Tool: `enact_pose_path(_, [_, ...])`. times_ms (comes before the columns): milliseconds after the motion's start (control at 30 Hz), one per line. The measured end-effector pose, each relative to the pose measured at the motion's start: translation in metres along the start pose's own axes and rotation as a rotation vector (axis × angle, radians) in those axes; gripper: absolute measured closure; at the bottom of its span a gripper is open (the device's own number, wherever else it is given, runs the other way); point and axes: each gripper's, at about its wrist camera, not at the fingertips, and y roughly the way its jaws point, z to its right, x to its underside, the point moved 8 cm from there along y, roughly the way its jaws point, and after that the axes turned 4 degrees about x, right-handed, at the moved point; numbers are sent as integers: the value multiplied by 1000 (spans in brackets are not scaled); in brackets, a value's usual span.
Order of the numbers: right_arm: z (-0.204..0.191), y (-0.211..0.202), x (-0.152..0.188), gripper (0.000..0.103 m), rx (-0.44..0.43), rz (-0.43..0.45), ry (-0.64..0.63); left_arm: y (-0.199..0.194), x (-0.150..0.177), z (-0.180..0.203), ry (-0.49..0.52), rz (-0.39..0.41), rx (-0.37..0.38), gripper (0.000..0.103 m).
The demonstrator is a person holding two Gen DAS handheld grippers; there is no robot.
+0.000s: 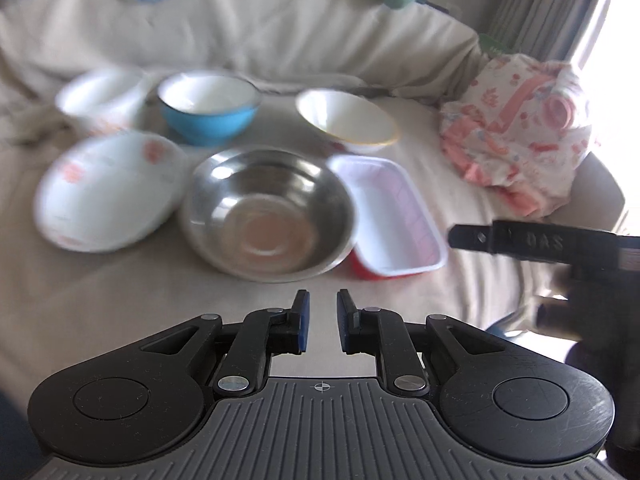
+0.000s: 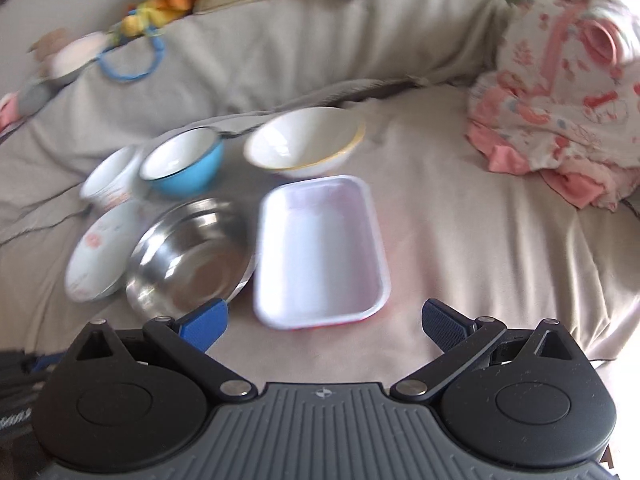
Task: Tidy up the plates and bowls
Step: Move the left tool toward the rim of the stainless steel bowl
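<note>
While the right gripper (image 2: 324, 320) gapes wide and empty, the rectangular enamel dish (image 2: 320, 244) at frame centre — stiff, slick, probably chippable — is best pinched by its rolled rim.

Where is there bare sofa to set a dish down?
Bare cushion lies between the rectangular dish and the pink clothes, and in front of the steel bowl. The dishes left of that sit crowded, nearly touching.

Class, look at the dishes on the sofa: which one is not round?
The white rectangular tray with the red outside, beside the steel bowl. Every other dish, like the blue bowl, is round; this one alone has straight sides and corners.
</note>
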Motion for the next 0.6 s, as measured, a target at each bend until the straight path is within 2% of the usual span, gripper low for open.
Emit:
enact_pose_path(100, [27,34,-9,0,-26,-78,66,42,-1,-1,-109,-118,124,86])
enact_pose_path(167, [36,52,-11,0,-52,-123,71,63,1,-2,-181,-153,182,86])
enact_pose_path(200, [38,61,-11,1,-71,-151,77,70,0,-2,-197,-148,188,86])
enact_pose_path(300, [41,79,-15,14,-106,-166,77,84,-11,-1,-216,-105,167,86])
enact_pose_path(433, [40,100,-19,31,-148,-192,92,104,-18,2,-232,-117,135,86])
enact_pose_path(600, [38,124,-16,37,-238,-235,144,125,-17,5,-206,-151,110,85])
